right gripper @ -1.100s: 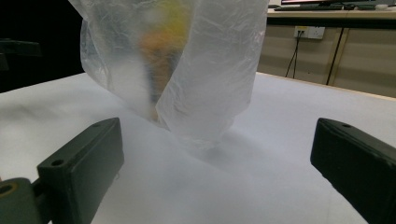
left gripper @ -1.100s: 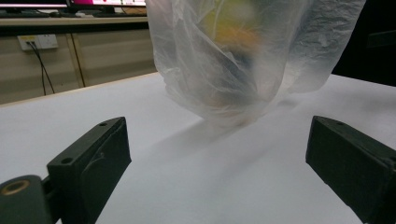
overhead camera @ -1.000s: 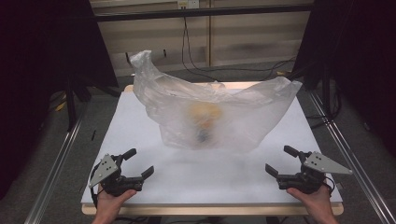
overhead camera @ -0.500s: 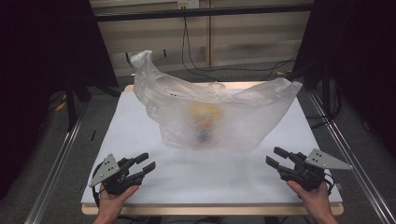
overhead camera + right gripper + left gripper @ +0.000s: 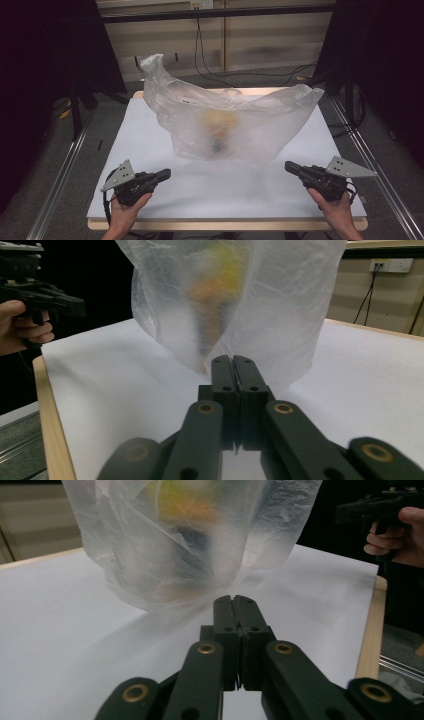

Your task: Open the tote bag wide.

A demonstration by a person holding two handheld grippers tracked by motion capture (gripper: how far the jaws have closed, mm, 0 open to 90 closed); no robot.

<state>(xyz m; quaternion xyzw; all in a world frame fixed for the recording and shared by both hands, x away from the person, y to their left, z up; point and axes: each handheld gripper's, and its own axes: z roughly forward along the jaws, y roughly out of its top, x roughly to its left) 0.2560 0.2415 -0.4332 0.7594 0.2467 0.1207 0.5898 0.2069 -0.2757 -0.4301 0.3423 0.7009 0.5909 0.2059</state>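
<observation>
Now both jaws pressed together, empty, near plastic bag.

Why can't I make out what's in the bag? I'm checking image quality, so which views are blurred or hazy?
High view: the plastic bag is cloudy, its contents a yellow-orange smear. Left gripper view: the shut left gripper is sharp, the contents behind soft. Right gripper view: the same with the right gripper.

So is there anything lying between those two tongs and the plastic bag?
Nothing visible. Bare white table lies between the left tongs, the right tongs and the plastic bag. Both tongs are shut, pointing at the bag, apart from it.
</observation>
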